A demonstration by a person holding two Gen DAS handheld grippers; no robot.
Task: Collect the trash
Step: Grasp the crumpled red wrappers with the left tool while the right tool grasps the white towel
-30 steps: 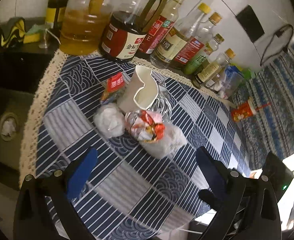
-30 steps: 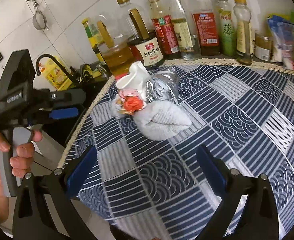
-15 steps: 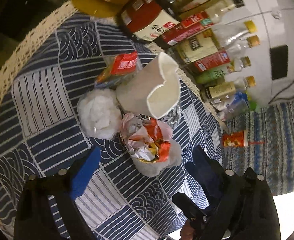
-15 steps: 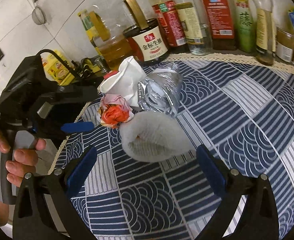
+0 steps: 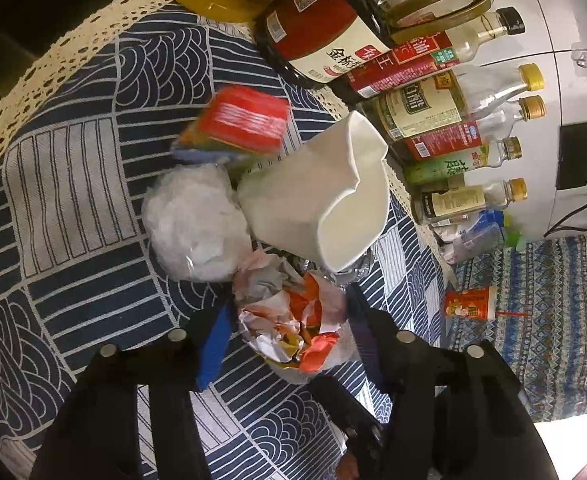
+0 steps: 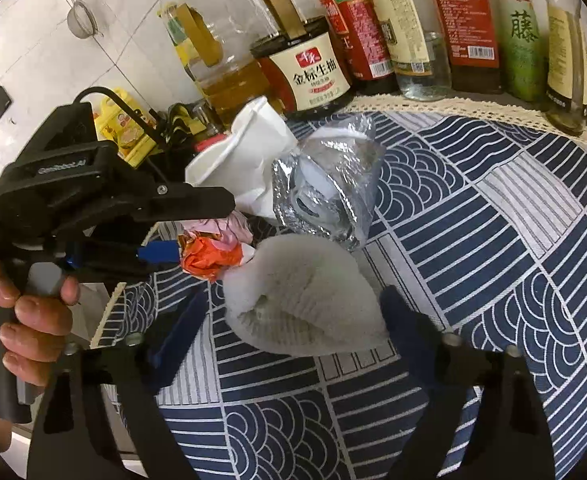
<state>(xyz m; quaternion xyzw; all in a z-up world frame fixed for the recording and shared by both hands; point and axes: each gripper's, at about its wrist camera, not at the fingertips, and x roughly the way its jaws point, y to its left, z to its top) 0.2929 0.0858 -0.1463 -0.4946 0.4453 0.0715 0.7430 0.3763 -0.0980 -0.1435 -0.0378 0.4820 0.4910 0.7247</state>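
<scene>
In the left wrist view, the left gripper (image 5: pixel 289 340) has the wrapper ball (image 5: pixel 289 328) between its blue pads (image 5: pixel 213 344) and the jaws are closing; the pads look to be at its sides, but I cannot tell if they press already. The ball lies near the middle of the cloth (image 5: pixel 73 184), touching the tissue wad (image 5: pixel 193 224) and the cup (image 5: pixel 317 208). To do this well, I think the grip should take only the ball and not pinch the neighbours. In the right wrist view, the right gripper (image 6: pixel 289 320) closes around the white liner (image 6: pixel 305 304), which lies between its pads with gaps on both sides. The liner is soft, so a gentle, centred squeeze seems best.
</scene>
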